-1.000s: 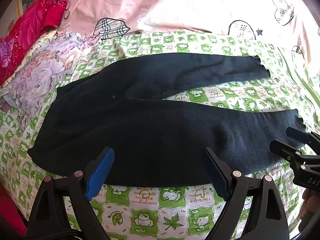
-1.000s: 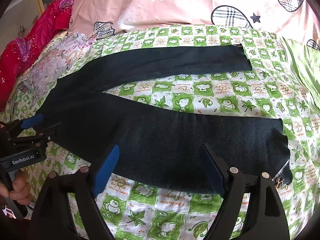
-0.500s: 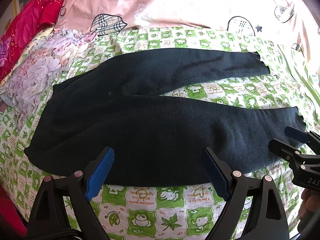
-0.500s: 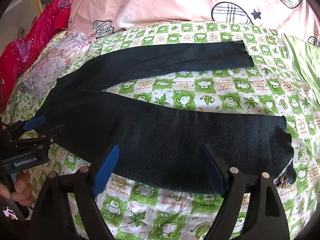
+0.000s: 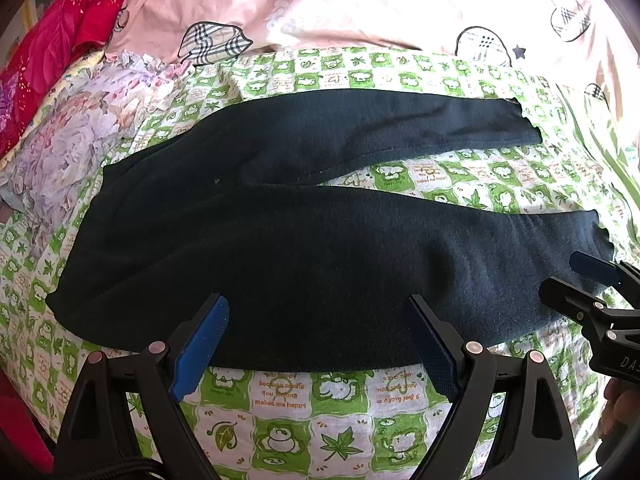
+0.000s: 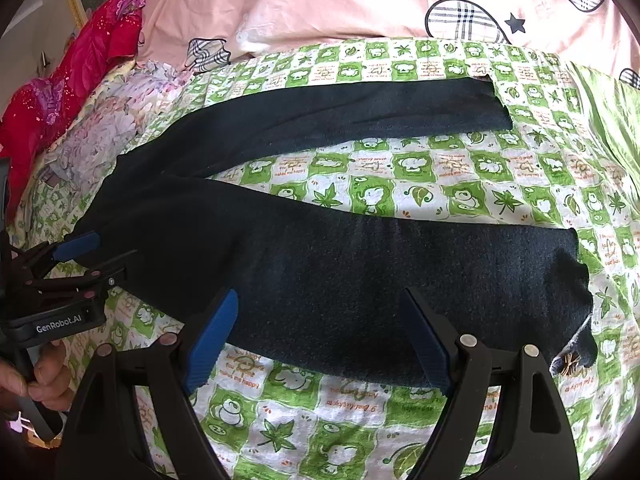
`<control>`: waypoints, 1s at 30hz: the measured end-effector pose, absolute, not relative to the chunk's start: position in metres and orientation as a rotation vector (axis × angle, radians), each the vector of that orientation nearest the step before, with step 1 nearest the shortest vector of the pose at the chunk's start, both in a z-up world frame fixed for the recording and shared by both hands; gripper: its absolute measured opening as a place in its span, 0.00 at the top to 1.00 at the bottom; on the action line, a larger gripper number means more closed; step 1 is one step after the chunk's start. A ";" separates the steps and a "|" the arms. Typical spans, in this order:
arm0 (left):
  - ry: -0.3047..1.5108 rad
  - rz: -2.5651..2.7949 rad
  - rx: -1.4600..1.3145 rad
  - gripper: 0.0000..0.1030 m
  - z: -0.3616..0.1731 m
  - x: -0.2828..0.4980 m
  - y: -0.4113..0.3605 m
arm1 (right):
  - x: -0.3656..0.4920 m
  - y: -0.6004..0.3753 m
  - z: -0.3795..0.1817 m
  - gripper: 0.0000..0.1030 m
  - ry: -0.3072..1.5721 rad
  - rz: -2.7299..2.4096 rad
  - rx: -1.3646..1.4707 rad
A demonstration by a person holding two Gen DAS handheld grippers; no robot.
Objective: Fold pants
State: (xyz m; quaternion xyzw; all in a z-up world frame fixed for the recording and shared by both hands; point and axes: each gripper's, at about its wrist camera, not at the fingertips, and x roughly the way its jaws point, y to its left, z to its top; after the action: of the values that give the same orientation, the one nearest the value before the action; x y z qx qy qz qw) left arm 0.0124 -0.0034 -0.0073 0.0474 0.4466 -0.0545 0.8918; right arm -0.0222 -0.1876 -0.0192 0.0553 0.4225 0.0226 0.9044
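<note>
Dark pants (image 5: 304, 248) lie spread across the centre of the frame on the bed (image 5: 288, 396), legs apart and unfolded, as a second ago. Left hand-held gripper (image 5: 316, 344) and right hand-held gripper (image 6: 320, 340) hover spread at the near edge, holding nothing; folding has not begun.

"GenRobot.AI" stood in white on the left tool (image 6: 76, 254) at nine o'clock, and the green checked bedsheet (image 5: 280, 396) carried upside-down orange words, "makes me happy" among them.
</note>
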 end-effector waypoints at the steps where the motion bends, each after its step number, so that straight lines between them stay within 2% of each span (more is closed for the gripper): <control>1: 0.924 -0.111 0.102 0.13 -0.007 0.012 -0.004 | -0.022 -0.187 -0.019 0.19 0.872 0.050 0.111; 18: 0.946 -0.186 0.122 0.13 -0.007 0.030 -0.007 | -0.013 -0.193 -0.022 0.19 0.906 0.034 0.166; 30: 0.976 -0.193 0.179 0.13 0.007 0.099 -0.003 | 0.041 -0.235 -0.001 0.17 0.873 -0.023 0.207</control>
State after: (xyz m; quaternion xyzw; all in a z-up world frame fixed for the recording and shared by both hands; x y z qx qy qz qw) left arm 0.0987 -0.0027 0.0066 0.0857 0.4673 -0.0924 0.8751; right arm 0.0407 -0.2346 -0.0011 0.1001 0.4220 -0.0114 0.9010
